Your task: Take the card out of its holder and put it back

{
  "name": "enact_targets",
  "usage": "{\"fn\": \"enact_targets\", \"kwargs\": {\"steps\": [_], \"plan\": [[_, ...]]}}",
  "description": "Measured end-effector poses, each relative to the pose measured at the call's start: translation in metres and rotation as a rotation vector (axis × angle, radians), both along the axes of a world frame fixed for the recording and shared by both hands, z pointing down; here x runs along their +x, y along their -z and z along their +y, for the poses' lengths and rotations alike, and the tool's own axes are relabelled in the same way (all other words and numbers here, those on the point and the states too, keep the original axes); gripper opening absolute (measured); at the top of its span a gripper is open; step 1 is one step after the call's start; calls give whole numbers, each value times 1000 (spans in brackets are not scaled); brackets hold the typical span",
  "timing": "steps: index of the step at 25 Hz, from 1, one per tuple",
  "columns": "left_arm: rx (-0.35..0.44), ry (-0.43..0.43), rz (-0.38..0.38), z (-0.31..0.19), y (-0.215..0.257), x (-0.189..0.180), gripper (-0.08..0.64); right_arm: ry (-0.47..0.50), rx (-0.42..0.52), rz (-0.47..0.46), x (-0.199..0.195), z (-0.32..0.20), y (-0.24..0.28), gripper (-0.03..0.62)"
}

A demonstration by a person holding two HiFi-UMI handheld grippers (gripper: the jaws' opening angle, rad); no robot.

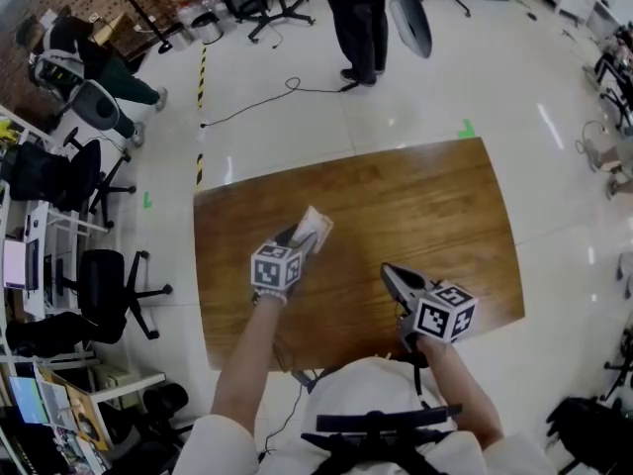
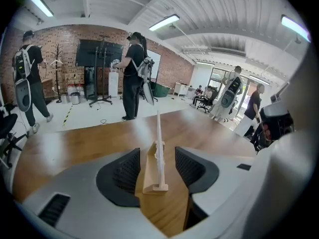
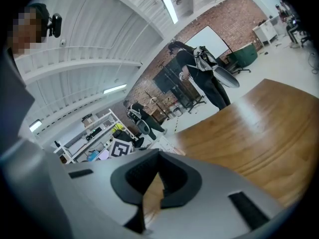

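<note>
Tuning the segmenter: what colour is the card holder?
The card holder is pale, unpainted wood; clearest in the left gripper view.

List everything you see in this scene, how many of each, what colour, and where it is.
table: one, brown wood, centre of the floor
card: one, pale, upright in its holder
holder: one, light wood, on the table between the left tool's pads
people: several, dark clothes, on the floor beyond the table
chairs: several, black, left of the table
cable: one, black, on the floor beyond the table
tape marks: two, green, on the floor
left tool: one, grey with black pads, open around card and holder, not touching
right tool: one, grey with black pads, shut and empty, above the near right of the table
</note>
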State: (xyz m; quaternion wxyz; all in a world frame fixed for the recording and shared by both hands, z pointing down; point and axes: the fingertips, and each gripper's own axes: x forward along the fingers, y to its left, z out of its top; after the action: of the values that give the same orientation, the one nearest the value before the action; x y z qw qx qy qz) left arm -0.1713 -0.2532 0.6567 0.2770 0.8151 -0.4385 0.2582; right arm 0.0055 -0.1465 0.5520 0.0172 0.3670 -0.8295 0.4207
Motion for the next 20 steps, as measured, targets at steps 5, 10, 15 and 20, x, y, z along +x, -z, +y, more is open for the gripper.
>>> {"fn": "enact_targets", "kwargs": {"steps": [5,10,15,20], "plan": [[-37,-16,-8,-3,-2,2,204,-2,-9,-11,-3,-8,-2,14],[-50,-28,-19,-6,-4,6,146,6,-18,-13,-5,-12,-5,15],[-59,-42,-36,-7,-7,8,124,-4,-30,-14,-4,-14,-7,15],[-63,-47,-41,-7,-9,10,89,-16,-35,-14,1,-14,-10,15]]}}
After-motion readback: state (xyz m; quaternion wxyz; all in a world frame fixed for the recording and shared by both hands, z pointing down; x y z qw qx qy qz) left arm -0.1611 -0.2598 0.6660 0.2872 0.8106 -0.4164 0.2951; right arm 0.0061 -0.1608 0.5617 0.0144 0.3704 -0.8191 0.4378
